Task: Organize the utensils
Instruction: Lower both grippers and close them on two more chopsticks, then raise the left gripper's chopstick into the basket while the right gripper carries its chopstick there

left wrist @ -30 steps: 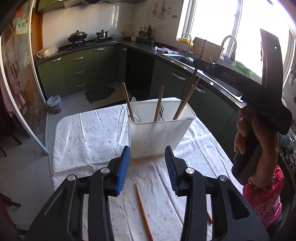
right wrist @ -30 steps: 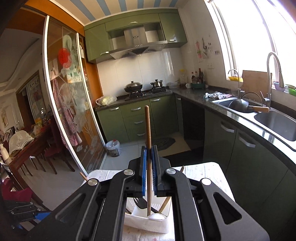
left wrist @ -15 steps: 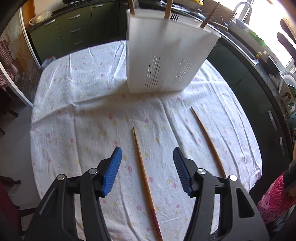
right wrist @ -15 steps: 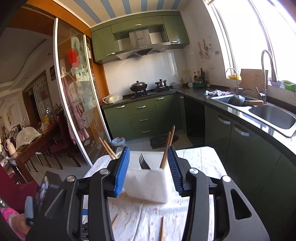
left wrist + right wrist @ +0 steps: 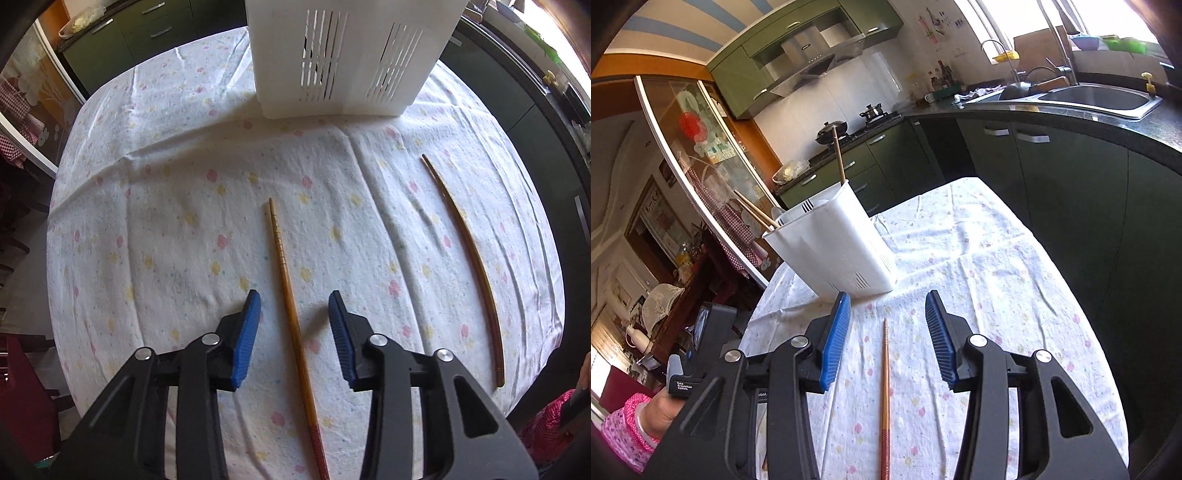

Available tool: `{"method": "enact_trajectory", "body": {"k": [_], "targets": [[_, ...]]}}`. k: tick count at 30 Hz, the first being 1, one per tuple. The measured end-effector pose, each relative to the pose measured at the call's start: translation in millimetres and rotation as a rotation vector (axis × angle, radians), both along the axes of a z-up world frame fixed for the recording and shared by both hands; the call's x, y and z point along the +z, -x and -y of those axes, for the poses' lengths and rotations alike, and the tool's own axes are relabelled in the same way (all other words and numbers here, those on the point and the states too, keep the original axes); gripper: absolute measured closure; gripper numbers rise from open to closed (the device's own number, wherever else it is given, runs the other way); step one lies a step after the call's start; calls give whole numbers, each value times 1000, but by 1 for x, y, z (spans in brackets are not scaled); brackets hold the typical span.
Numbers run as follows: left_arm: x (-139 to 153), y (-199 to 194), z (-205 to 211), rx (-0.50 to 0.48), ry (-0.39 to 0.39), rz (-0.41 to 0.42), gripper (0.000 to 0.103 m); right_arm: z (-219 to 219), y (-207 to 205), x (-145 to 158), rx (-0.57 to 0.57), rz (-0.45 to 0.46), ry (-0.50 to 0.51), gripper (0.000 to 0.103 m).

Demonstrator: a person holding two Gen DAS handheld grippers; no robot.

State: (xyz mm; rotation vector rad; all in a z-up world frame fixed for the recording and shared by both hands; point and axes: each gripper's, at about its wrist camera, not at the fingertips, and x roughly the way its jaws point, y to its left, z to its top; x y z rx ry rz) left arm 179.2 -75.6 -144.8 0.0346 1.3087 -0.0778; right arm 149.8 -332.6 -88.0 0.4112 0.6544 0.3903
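Both tools have dropped low: the left tool (image 5: 294,325) and right tool (image 5: 887,328) each straddle a chopstick (image 5: 291,317) (image 5: 885,373) on the counter (image 5: 155,229) near the caddy (image 5: 347,55), spread and empty. Light, stiff, slick; pinch mid-shaft.

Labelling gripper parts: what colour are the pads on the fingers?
Blue, ribbed pads on black fingers, clearest in the left wrist view.
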Motion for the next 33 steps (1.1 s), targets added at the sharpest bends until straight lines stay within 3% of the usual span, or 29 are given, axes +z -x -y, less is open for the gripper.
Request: {"method": "enact_trajectory", "body": {"k": [6,14,19,28,33], "targets": [[-1,-1,5,33,0,-9,95,0,2,2,15,2,-8,59],[1,1,9,51,2,22,97,-8,0,6,45,-12,10,59],[17,9,2,50,50,71,97,-35,-10,-10,135,-88,113,56],[81,34,-13,36,99,252,97,-96,-28,-56,235,-202,387,50],[105,50,-19,25,104,337,97,-120,-47,-65,244,-225,466,50]]}}
